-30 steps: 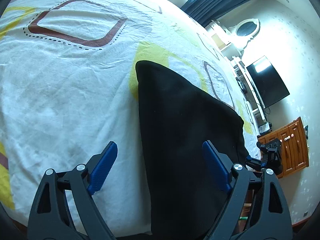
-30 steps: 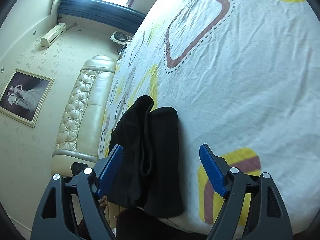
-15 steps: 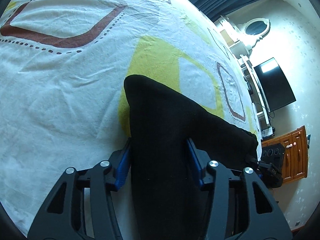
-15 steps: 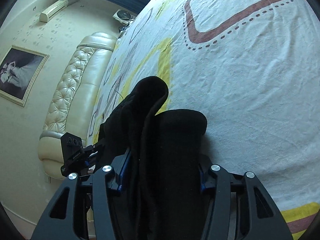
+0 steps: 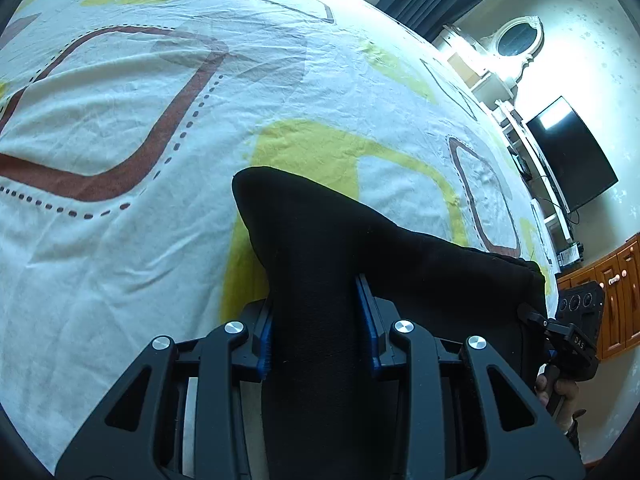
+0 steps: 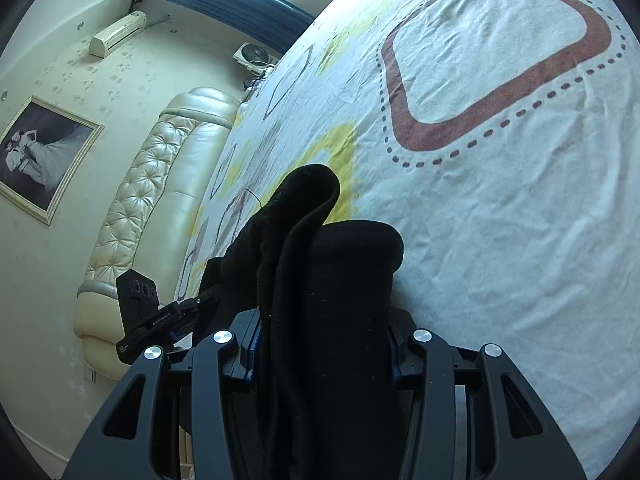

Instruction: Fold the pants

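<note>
A wide bed is seen covered by a white bedsheet (image 5: 120, 240) printed with brown rounded squares, dotted outlines and yellow patches; it fills most of both wrist views. At the near edge of the sheet a pair of black pants (image 5: 320, 264), already doubled over into a thick bundle, is laid across a yellow patch, with one rounded end pointing toward the middle of the bed. In the right wrist view the same bundle (image 6: 336, 280) is shown as two stacked folds, the upper fold curling over at its tip.

The left gripper (image 5: 317, 328) is shown with its jaws just drawn in and clamped on one end of the pants, the blue pads pressed against the cloth on both sides. The right gripper (image 6: 320, 352) is likewise seen with its jaws just drawn in and clamped on the other end of the bundle, the fabric bulging up between the black fingers. Each gripper is caught at the edge of the other's view, with part of a hand (image 5: 560, 396) visible on the right one's handle.

Beyond the bed, a cream tufted headboard (image 6: 160, 184), a dark wall-mounted television (image 5: 572, 156), a framed picture (image 6: 44, 156), a wooden cabinet (image 5: 616, 292) and an oval mirror (image 5: 518, 36) are visible.
</note>
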### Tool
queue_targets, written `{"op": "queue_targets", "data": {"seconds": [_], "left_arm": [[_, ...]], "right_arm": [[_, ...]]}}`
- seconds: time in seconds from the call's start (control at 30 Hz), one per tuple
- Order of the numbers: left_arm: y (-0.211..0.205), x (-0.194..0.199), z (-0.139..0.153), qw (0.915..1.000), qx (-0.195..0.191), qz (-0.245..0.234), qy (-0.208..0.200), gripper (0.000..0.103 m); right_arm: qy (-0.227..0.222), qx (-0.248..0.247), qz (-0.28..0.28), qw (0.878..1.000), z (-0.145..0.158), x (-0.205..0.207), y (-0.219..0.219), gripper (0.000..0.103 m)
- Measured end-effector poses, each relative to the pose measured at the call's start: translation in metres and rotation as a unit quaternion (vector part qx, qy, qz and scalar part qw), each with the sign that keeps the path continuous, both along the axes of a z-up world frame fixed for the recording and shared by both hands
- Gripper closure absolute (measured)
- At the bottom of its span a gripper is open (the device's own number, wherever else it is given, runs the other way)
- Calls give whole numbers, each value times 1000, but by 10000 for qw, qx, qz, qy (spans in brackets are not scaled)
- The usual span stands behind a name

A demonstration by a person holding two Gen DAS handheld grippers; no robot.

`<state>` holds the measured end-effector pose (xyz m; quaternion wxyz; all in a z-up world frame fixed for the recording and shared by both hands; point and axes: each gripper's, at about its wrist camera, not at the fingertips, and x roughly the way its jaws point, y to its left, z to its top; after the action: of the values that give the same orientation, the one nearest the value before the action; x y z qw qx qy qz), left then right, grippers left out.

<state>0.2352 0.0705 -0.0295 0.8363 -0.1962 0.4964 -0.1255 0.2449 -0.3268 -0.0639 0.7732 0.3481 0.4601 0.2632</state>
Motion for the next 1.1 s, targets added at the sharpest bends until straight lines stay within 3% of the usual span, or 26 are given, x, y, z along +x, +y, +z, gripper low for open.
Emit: {"op": "queue_targets", "data": {"seconds": [0.4, 0.5, 0.63, 0.77, 0.83, 0.9, 0.97, 1.07, 1.1], "left_arm": [[3, 37, -6, 10000, -47, 66, -44, 68], [5, 32, -5, 9999, -84, 61, -92, 58], [18, 5, -7, 9987, -500, 33, -28, 38], [27, -41, -12, 9963, -858, -44, -19, 34], [26, -59, -12, 9945, -1039, -152, -18, 24], [22, -74, -17, 9905, -1342, -281, 77, 22], [15, -84, -20, 9913, -1270, -331, 66, 22], [0, -87, -19, 9963, -712, -462, -106, 28], [-2, -87, -18, 9966, -708, -417, -120, 37]], "right_arm": [[106, 186, -64, 9998, -12, 38, -2, 58], [192, 304, -44, 9993, -13, 35, -6, 54], [303, 453, 48, 9985, -11, 19, -15, 40], [426, 654, 278, 9966, -12, -9, -24, 33], [433, 718, 346, 9959, -12, -24, -24, 31], [410, 668, 436, 9960, -11, -37, -22, 29], [296, 558, 464, 9969, -10, -48, -17, 26], [222, 130, 532, 9983, -5, -53, -3, 27], [220, -5, 539, 9983, -2, -53, 2, 37]]}}
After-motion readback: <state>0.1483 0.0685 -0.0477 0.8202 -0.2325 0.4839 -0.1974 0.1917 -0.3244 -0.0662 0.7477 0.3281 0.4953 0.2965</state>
